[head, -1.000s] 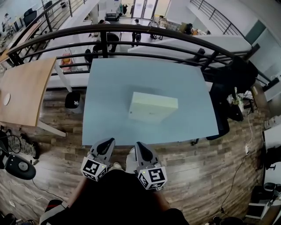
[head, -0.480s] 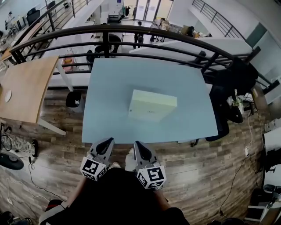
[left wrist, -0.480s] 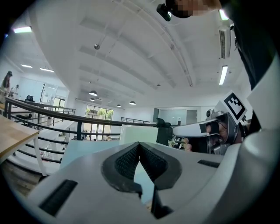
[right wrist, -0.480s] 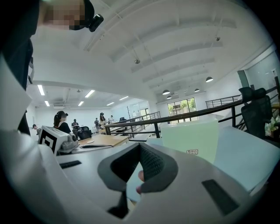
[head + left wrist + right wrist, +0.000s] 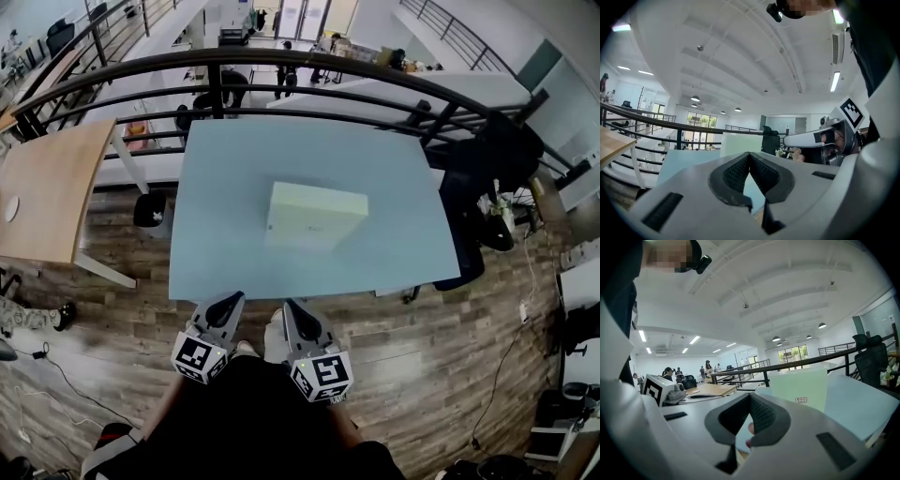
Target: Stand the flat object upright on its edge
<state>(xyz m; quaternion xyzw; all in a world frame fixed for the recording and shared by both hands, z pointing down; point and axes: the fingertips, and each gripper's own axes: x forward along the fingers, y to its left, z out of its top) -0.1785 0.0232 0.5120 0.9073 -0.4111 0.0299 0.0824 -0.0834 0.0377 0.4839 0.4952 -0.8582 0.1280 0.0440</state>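
Observation:
A flat pale-green box (image 5: 314, 215) lies on its broad face in the middle of the light-blue table (image 5: 225, 187). It also shows ahead in the right gripper view as a pale box (image 5: 799, 386) with a small label, and in the left gripper view as a pale slab (image 5: 740, 144). My left gripper (image 5: 229, 304) and right gripper (image 5: 292, 310) hang side by side just short of the table's near edge, well short of the box. Both are shut with nothing between their jaws.
A black railing (image 5: 281, 70) curves behind the table. A wooden table (image 5: 47, 187) stands at the left, a black office chair (image 5: 487, 159) at the right. Wood-plank floor (image 5: 441, 347) lies around me. People sit at desks far beyond the railing.
The view has drifted slightly, so table and box sit a little higher and further left in the picture. Both grippers stay shut and still in front of me.

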